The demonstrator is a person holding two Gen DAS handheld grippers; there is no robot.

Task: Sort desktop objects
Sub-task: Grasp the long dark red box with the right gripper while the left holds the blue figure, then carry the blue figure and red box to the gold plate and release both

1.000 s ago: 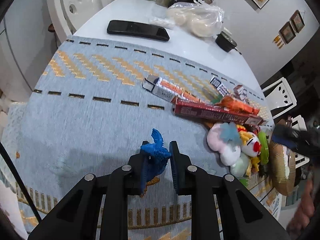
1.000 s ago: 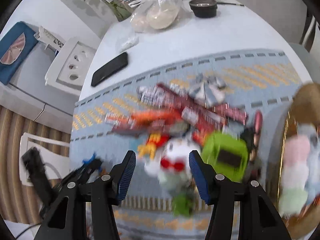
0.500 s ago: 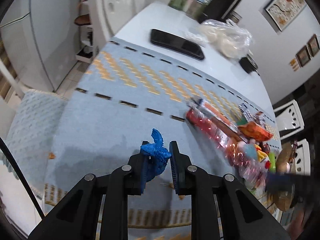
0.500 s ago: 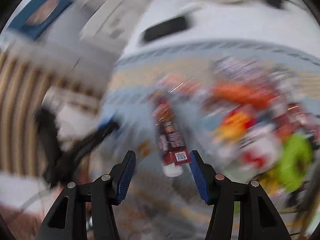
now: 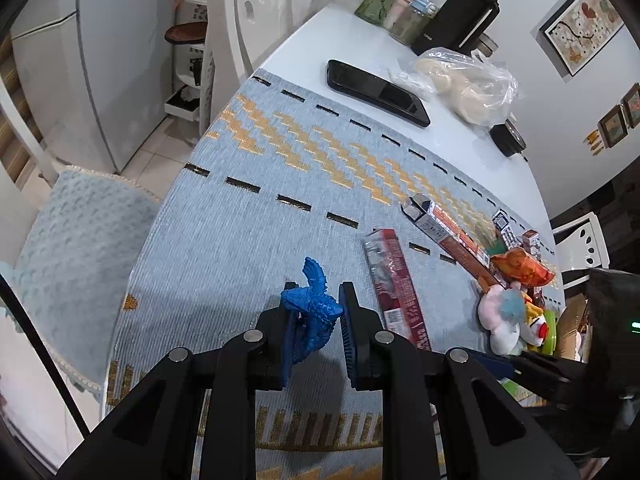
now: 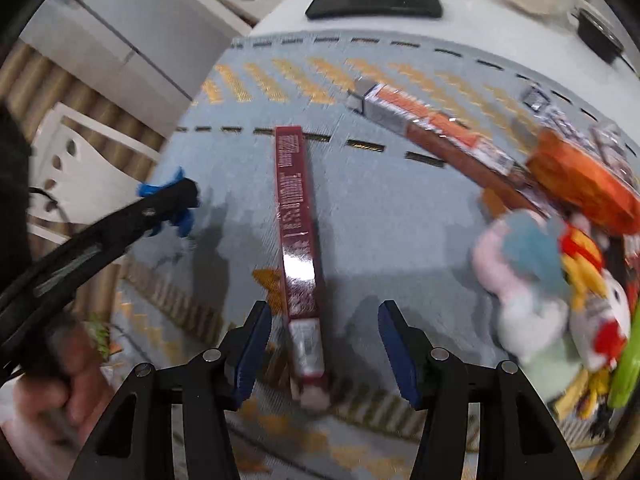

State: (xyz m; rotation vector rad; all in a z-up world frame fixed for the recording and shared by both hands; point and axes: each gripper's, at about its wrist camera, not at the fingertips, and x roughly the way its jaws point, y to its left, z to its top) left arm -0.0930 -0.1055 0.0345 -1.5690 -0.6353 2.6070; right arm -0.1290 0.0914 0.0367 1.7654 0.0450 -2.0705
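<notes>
Partly hidden, blue figurine (image 5: 312, 312) pinched in left tool (image 5: 314, 334) — right tool (image 6: 324, 344) spread, blurred.

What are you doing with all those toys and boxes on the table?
A person is sorting things with two handheld grippers. The left gripper is clamped on a small blue dragon toy above the blue mat. The right gripper hangs open over a long dark red box lying alone on the mat, apart from the pile of plush toys.

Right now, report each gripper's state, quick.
Left gripper: shut on the blue toy figure.
Right gripper: open, holding nothing; the dark red box lies between its fingers, untouched.
</notes>
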